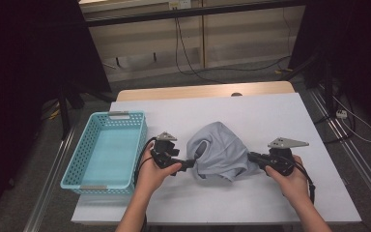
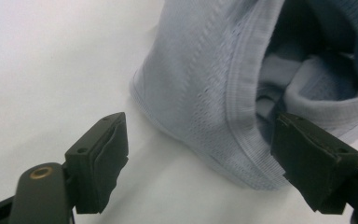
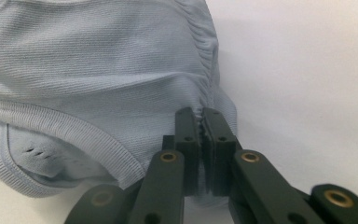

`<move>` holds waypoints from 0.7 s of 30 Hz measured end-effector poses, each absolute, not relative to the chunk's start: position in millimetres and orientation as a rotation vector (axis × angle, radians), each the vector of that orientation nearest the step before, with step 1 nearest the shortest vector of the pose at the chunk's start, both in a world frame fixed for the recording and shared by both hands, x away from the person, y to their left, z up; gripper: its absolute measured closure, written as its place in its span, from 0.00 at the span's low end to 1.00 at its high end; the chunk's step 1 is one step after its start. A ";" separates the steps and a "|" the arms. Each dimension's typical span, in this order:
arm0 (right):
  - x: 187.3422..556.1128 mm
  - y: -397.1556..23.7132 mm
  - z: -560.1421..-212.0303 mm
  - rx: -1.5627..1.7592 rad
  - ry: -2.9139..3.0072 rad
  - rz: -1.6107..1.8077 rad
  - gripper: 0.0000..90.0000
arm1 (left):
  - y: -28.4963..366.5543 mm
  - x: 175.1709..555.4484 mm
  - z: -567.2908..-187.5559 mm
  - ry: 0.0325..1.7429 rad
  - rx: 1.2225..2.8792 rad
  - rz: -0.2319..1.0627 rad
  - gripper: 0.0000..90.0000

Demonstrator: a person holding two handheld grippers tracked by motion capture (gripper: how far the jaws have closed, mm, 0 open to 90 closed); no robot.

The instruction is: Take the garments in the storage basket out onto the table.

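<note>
A crumpled light grey-blue garment [image 1: 220, 150] lies in a heap on the white table top [image 1: 270, 116]. My left gripper [image 1: 191, 163] is at the heap's left edge, open, its jaws on either side of a ribbed hem [image 2: 242, 112], one jaw outside and one at the opening of the garment [image 2: 200, 79]. At the heap's right edge my right gripper [image 1: 252, 157] is shut, its jaws pinching a gathered fold of the garment [image 3: 98, 74] where the fabric bunches at the gripper [image 3: 202, 122].
A light blue plastic basket [image 1: 77, 159] sits at the table's left edge, close to my left hand. Beyond the table's far edge are a wooden strip [image 1: 203, 91], floor cables and dark stands.
</note>
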State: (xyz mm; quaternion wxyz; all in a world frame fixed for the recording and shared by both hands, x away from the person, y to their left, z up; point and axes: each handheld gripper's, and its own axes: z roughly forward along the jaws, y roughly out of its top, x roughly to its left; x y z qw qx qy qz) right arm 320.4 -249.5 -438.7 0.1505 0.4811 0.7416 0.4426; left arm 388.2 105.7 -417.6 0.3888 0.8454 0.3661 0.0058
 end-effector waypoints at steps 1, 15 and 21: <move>320.2 -249.6 -439.0 1.382 2.129 1.272 0.95 | 105.3 388.2 -418.8 0.934 2.149 0.015 0.23; 319.0 -249.7 -440.7 1.388 2.133 1.276 0.95 | 95.3 389.2 -433.6 0.931 2.176 -0.063 0.44; 318.7 -249.8 -441.0 1.389 2.131 1.281 0.95 | 95.2 390.3 -439.2 0.968 2.194 -0.121 0.62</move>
